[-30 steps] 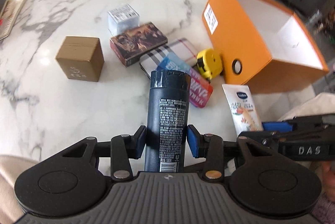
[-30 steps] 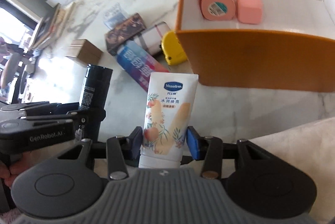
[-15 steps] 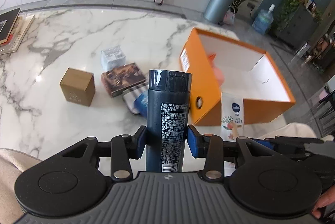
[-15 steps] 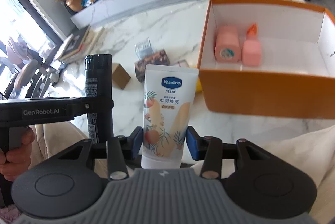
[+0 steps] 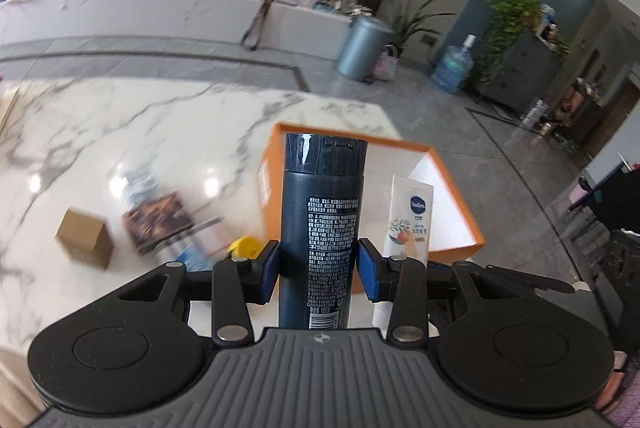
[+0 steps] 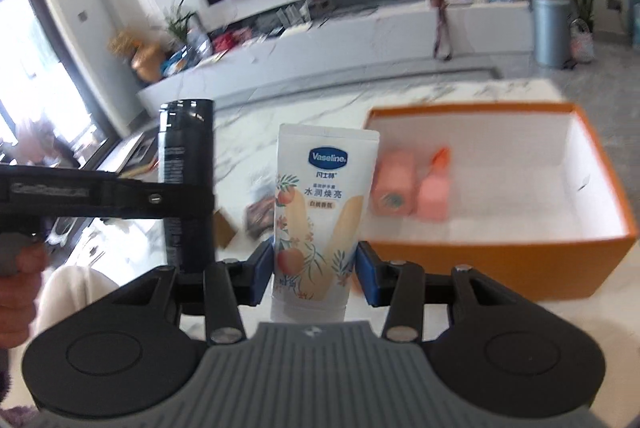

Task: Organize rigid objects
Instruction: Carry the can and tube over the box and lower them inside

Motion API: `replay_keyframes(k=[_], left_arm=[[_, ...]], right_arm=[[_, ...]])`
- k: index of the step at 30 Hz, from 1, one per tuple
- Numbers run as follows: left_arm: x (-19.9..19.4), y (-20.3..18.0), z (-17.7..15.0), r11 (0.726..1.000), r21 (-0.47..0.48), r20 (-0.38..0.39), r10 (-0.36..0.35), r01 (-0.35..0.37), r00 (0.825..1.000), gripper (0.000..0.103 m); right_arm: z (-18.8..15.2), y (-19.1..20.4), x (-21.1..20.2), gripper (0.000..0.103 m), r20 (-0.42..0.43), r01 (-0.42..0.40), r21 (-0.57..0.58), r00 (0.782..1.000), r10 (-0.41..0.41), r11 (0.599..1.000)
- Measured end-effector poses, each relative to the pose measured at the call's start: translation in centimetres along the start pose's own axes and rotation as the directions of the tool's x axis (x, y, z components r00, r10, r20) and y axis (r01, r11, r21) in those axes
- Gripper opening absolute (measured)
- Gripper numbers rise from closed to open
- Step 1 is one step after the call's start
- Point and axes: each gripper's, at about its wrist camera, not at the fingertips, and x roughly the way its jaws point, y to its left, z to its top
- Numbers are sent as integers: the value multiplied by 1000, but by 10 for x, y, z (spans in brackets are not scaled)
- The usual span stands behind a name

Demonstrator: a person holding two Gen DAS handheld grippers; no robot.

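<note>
Both lifted clear of table, left hand-held gripper [image 5: 318, 264] clamping dark bottle [image 5: 322, 212], right hand-held gripper [image 6: 316, 268] clamping white Vaseline tube [image 6: 320, 212]

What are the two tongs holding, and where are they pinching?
Left tongs pinch the dark blue plastic bottle around its lower body. Right tongs pinch the white Vaseline tube near its bottom.

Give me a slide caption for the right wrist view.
Right gripper holds a Vaseline tube near the orange box.
</note>
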Motion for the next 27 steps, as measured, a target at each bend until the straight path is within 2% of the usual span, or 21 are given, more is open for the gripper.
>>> replay_keyframes(k=[6,10,17,21,24,27], left_arm=[[25,-32,26,998,62,15,-31,30,999,46],[52,-45,41,996,70,2,-61,61,998,46],[114,-47,49,999,25,-121,-35,38,992,46],[146,-43,52,1000,5,-177,-18,19,984,46],[170,-45,55,1000,2,-208,-17,18,978,46],[197,-47,60,999,-14,-248,-32,30,968,46]], right_arm=[[20,-45,-9,46,45,51,65,998,-54,997],[32,-79,-5,46,36,82,102,996,-86,991],[53,-125,25,46,-72,52,148,997,-42,988],[58,-141,42,46,-125,67,164,991,-47,984],[63,-152,62,46,-176,79,158,983,-51,984],[70,-159,82,46,-231,117,100,969,-91,988]])
